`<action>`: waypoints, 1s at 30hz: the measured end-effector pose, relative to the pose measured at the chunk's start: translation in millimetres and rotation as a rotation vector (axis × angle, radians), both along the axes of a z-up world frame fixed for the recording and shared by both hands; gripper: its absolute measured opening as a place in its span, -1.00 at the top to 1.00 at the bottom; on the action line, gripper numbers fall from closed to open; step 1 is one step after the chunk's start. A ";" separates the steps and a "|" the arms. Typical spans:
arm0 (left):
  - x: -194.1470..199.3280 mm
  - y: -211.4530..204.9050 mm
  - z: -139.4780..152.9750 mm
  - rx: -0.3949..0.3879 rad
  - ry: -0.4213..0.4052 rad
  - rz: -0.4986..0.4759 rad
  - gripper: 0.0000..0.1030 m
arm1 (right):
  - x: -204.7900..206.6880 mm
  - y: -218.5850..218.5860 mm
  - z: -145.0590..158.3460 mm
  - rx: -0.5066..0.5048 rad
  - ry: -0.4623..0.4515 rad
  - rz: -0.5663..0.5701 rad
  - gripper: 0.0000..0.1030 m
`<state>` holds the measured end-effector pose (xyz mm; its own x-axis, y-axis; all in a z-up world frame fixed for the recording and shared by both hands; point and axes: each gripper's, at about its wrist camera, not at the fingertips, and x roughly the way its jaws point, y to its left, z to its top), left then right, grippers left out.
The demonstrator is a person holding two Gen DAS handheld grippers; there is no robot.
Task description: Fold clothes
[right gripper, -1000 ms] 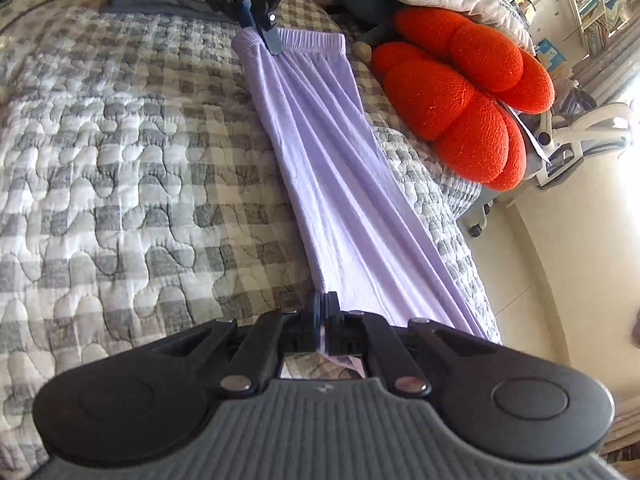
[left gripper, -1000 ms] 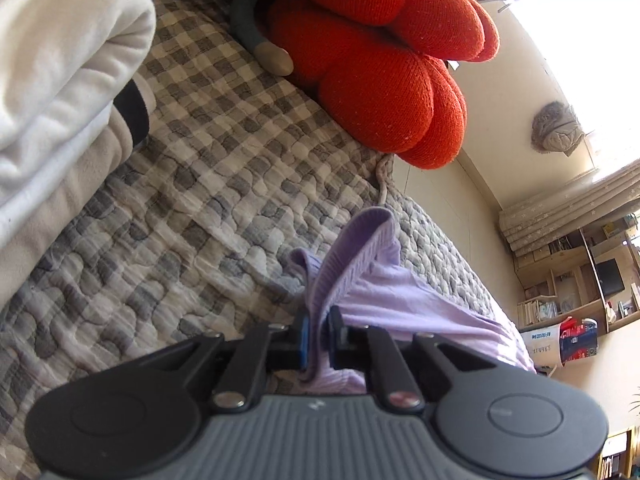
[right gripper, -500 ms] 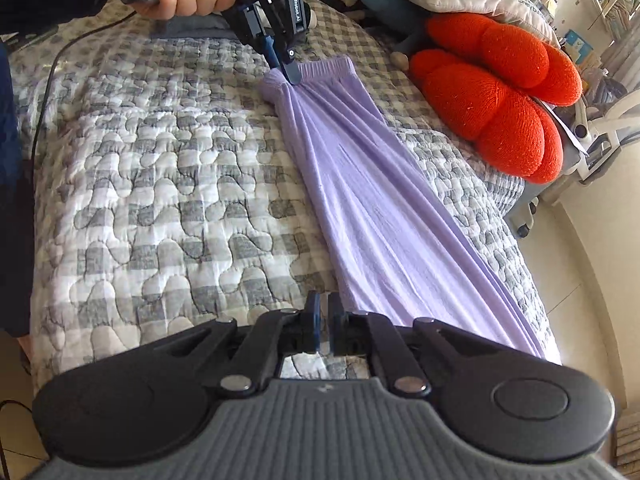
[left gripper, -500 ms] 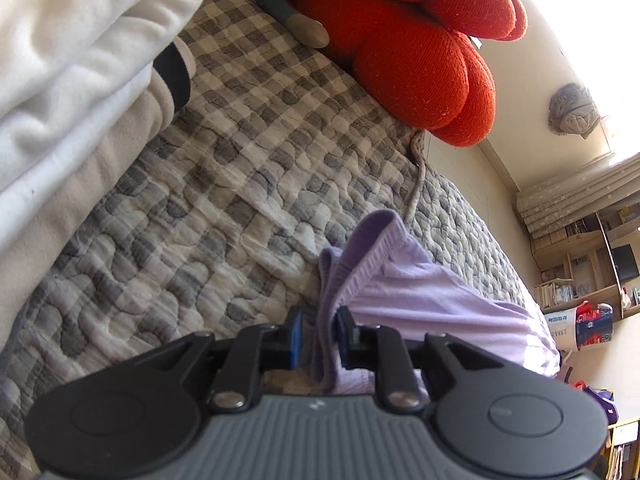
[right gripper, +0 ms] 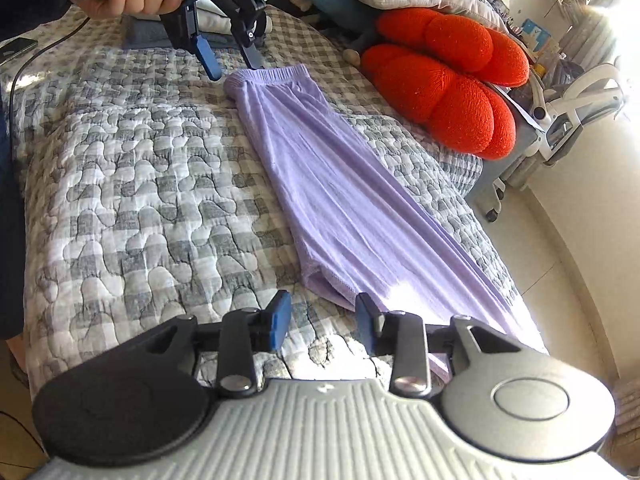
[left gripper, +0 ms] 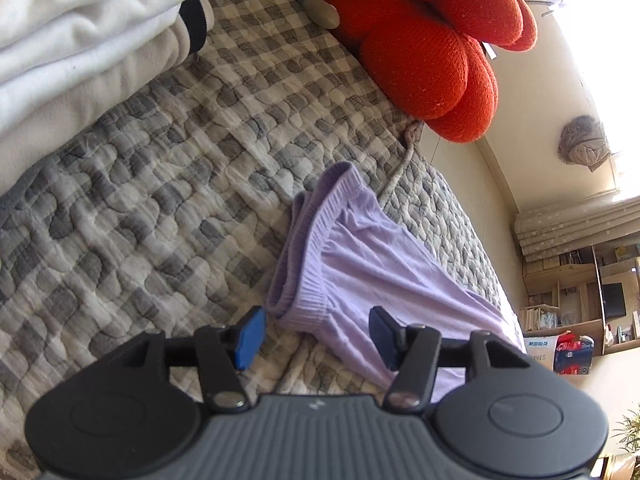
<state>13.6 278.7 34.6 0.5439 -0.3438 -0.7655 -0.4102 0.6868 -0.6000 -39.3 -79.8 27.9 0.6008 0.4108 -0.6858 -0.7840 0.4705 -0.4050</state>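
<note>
Garment: lilac trousers (right gripper: 340, 184), laid out long and narrow, apparently already doubled leg over leg, on the checked quilt (right gripper: 132, 184) of a bed.
Waistband: elastic end (left gripper: 320, 240) lies at the far end from the right wrist view, just beside the left gripper's blue pads.
Hem: near end (right gripper: 324, 284) rests flat on the quilt, just in front of the right gripper.
Left gripper (left gripper: 316, 334): jaws opening, pads clear of the cloth; waistband sits ahead of them, nothing held.
Right gripper (right gripper: 322, 322): jaws opening, narrower gap than the left; hem lies just beyond the tips, nothing held.
Step in hand (judgement): release after laying the trousers straight; next comes a fold end to end.
Doing it well: let the pads come fully off before lifting, so no cloth drags. Regrip both layers at each corner of one end, carry it low across, and match edges before letting go.
Risk: far long edge runs close to the bed's side; a sideways tug could slide it off.
Surroundings: orange cushion (right gripper: 448, 80) and pale folded bedding (left gripper: 80, 40) lie near but apart from the trousers.
Containers: none on the bed; shelves and a box (left gripper: 540, 350) show in the room's distance, contents too small to tell.
</note>
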 end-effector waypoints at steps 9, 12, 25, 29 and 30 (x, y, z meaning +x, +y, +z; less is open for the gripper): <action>16.4 -21.9 -7.6 0.134 0.040 0.118 0.48 | 6.4 -6.1 -17.5 0.009 0.015 -0.036 0.29; 6.8 -16.3 0.8 0.138 -0.032 0.151 0.51 | 9.0 -16.9 -11.9 0.050 0.038 -0.068 0.29; -11.3 0.5 -1.9 0.143 -0.080 0.136 0.40 | 49.2 -79.7 -6.1 0.283 0.189 -0.362 0.29; -26.5 14.1 9.1 0.162 -0.083 0.214 0.34 | 71.9 -115.4 -2.5 0.419 0.246 -0.564 0.29; -30.6 16.8 12.6 0.159 -0.087 0.236 0.34 | 75.0 -121.3 -3.5 0.430 0.251 -0.600 0.29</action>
